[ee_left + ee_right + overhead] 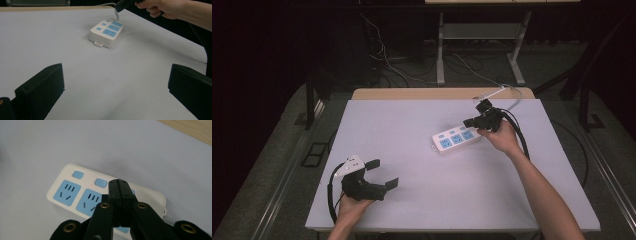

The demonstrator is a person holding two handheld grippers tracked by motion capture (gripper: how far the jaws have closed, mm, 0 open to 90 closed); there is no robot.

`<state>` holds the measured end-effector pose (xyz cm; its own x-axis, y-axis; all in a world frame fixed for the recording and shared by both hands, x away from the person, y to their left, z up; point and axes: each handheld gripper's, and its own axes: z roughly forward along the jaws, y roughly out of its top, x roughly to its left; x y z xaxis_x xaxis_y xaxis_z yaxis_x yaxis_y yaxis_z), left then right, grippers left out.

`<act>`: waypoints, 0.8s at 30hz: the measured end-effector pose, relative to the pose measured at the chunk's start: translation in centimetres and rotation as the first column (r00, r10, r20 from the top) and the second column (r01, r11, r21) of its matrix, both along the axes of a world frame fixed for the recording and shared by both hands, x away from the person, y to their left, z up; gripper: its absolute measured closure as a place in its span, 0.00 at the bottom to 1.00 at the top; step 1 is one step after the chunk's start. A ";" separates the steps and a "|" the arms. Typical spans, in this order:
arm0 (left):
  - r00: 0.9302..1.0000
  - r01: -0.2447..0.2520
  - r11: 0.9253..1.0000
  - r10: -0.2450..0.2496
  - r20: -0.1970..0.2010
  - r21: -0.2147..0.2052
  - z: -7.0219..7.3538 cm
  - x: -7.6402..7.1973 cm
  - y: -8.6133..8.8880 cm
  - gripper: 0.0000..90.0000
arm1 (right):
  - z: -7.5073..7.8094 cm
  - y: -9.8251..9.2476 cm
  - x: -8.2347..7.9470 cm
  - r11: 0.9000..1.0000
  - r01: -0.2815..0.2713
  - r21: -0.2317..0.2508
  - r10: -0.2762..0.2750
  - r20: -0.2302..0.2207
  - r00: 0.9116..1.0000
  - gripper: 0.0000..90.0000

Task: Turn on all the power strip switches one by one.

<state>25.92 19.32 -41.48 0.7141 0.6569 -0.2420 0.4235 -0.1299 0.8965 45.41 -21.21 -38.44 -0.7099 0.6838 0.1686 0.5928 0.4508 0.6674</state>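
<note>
High view puts the white power strip (455, 138) right of centre on the pale grey table (422, 200), lying at a slant with its three blue socket faces up. The right gripper (473, 122) hovers at the strip's upper right end, held in the person's right hand (499, 137), with black cables trailing off toward the right edge of the frame. Its tips sit just above and beside that far end of the strip; whether they touch it I cannot tell from here.

Right gripper view looks down along the jaws, which are pressed flat together with nothing between them. The right gripper (121, 187) stands at the centre of the frame, right over the strip (75, 192), covering part of the middle socket and the switch row behind it. Two blue switches and two socket faces show to the left of the tips.

Lower left of the high view, the left gripper (382, 173) rests low near the table's near edge, well apart from the strip, jaws spread wide and empty. Left gripper view shows the strip (107, 33) in the upper middle, far beyond the two parted jaws.
</note>
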 end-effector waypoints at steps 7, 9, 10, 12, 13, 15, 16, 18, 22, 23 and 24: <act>1.000 0.001 1.000 -0.001 -0.002 0.004 0.0 0.0 -0.2 0.00 | 0.4 -1.6 -1.2 0.998 0.032 0.053 -0.032 -0.016 0.999 0.78; 1.000 0.001 1.000 -0.001 -0.003 0.004 -0.1 0.1 -0.2 0.00 | 0.5 -1.9 -1.8 0.997 0.053 0.051 -0.053 -0.003 0.999 0.67; 1.000 0.001 1.000 -0.001 -0.003 0.006 -0.1 0.1 -0.3 0.00 | 0.6 -2.2 -2.1 0.997 0.062 0.054 -0.062 0.005 0.998 0.62; 1.000 0.003 1.000 -0.003 -0.007 0.009 -0.1 0.1 -0.3 0.00 | 0.8 -2.7 -2.6 0.995 0.076 0.066 -0.077 0.007 0.997 0.50; 1.000 0.003 1.000 -0.003 -0.007 0.010 -0.1 0.1 -0.4 0.00 | 0.9 -2.9 -2.9 0.994 0.084 0.068 -0.085 0.005 0.996 0.44; 1.000 0.006 1.000 -0.006 -0.006 0.012 -0.1 0.1 -0.4 0.00 | 1.1 -3.3 -3.6 0.992 0.102 0.072 -0.103 0.012 0.995 0.30; 1.000 0.005 1.000 -0.005 -0.006 0.009 -0.1 0.1 -0.4 0.00 | 1.2 -3.5 -4.0 0.991 0.111 0.081 -0.112 0.010 0.994 0.21; 1.000 0.005 1.000 -0.005 -0.005 0.007 -0.1 0.1 -0.5 0.00 | 1.2 -3.7 -4.8 0.992 0.101 0.073 -0.101 0.003 0.995 0.01; 1.000 0.010 1.000 -0.010 -0.007 0.009 -0.1 0.0 -0.6 0.00 | 1.4 -4.3 -6.6 0.989 0.105 0.103 -0.108 0.023 0.994 0.00; 1.000 0.009 1.000 -0.009 -0.007 0.008 -0.1 0.0 -0.6 0.00 | 1.5 -4.4 -7.0 0.988 0.106 0.111 -0.109 0.021 0.994 0.00; 1.000 0.010 1.000 -0.010 -0.007 0.008 -0.1 0.0 -0.7 0.00 | 1.6 -4.6 -7.4 0.988 0.103 0.116 -0.107 0.022 0.994 0.00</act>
